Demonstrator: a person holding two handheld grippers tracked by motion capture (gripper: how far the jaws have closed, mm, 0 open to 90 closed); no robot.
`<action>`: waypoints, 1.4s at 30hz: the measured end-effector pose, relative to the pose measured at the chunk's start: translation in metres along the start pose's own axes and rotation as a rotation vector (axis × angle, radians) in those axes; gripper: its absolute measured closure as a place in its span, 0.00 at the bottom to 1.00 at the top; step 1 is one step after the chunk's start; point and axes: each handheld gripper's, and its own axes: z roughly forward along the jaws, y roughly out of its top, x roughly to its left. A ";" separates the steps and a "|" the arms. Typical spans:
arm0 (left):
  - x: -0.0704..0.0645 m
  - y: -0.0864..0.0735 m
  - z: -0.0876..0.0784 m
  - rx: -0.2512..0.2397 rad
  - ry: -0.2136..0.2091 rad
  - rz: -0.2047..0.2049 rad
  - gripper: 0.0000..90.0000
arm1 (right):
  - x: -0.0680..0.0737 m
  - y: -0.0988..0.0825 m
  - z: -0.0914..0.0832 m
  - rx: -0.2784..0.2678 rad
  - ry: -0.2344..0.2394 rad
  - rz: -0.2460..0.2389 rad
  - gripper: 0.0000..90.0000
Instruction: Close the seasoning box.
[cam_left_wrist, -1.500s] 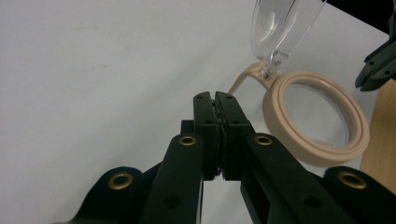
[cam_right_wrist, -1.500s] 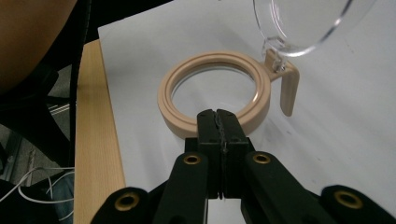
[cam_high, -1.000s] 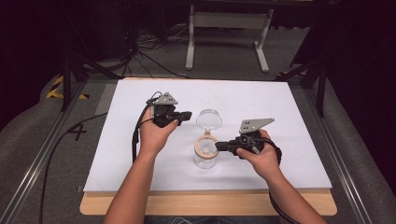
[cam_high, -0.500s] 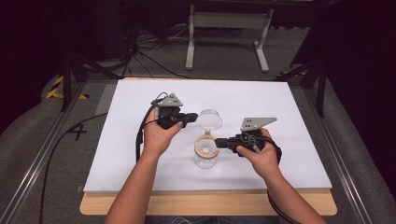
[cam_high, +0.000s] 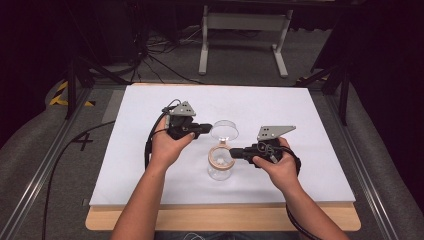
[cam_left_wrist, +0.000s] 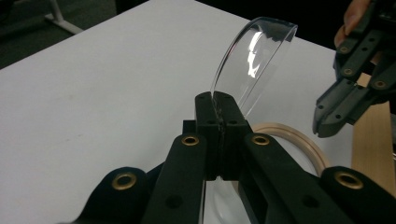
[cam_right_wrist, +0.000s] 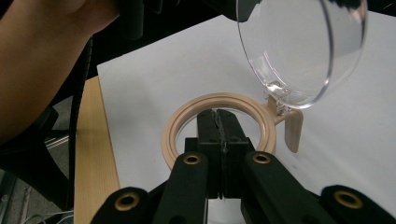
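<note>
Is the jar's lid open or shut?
Open: the clear lid stands tilted up off the tan rim, pinched by the left gripper.

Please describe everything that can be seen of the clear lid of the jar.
The clear lid is a round dome, looking like transparent plastic, with bright reflections on its curve. It is open, tilted up on a hinge at the beige ring around the mouth of the clear jar, and stands over the white table. The left gripper is shut on the lid's edge. The right gripper is shut on the near side of the ring, not touching the lid.
</note>
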 end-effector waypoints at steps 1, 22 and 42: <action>-0.001 0.000 0.000 0.005 -0.003 -0.006 1.00 | 0.000 0.000 0.000 0.001 -0.001 0.001 1.00; -0.008 -0.005 -0.011 0.176 -0.032 0.004 0.98 | 0.003 0.000 -0.001 0.015 0.018 -0.006 1.00; 0.017 -0.024 -0.047 0.256 0.043 -0.090 0.95 | 0.011 -0.002 0.003 0.117 0.059 -0.009 1.00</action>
